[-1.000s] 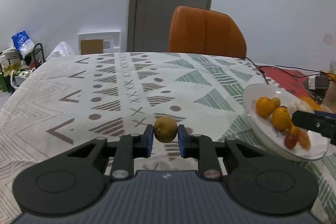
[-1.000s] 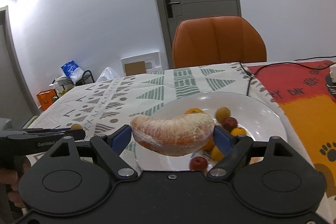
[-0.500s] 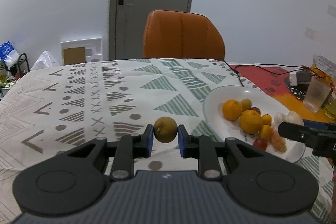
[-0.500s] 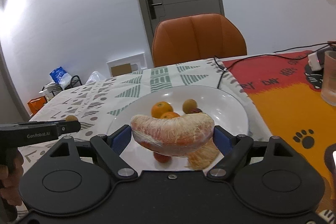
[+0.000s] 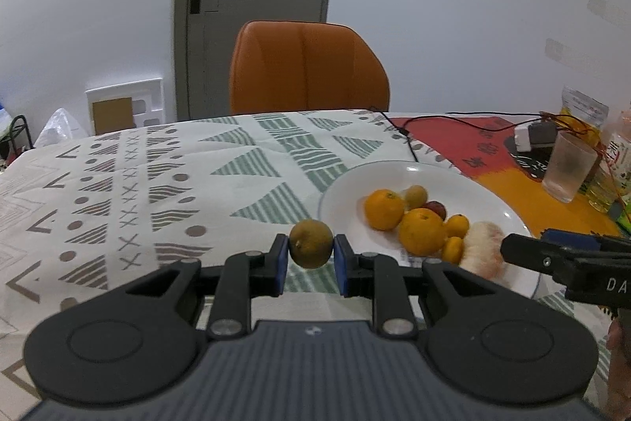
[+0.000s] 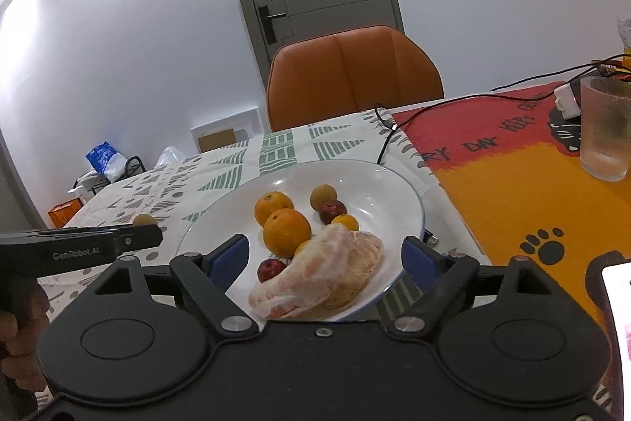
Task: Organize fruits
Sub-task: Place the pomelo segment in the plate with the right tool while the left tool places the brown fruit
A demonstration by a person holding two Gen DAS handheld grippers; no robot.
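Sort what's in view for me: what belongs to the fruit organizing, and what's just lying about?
Job:
- white plate
- oranges
- pomelo segment, lying on the plate; right gripper jaws opening, clear of it
- brownish round fruit, clamped in left gripper

Lying about:
- frosted glass
- black cable
- orange chair

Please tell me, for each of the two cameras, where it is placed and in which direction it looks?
Left wrist view: sits on the left gripper, looking along its fingers across the patterned table to the orange chair; its pads clamp a small brown fruit.
Right wrist view: sits on the right gripper, looking down at the white plate; its jaws are opening, the peeled pomelo segment lies on the plate.
Shared: plate, oranges, chair, door; each view shows the other gripper.
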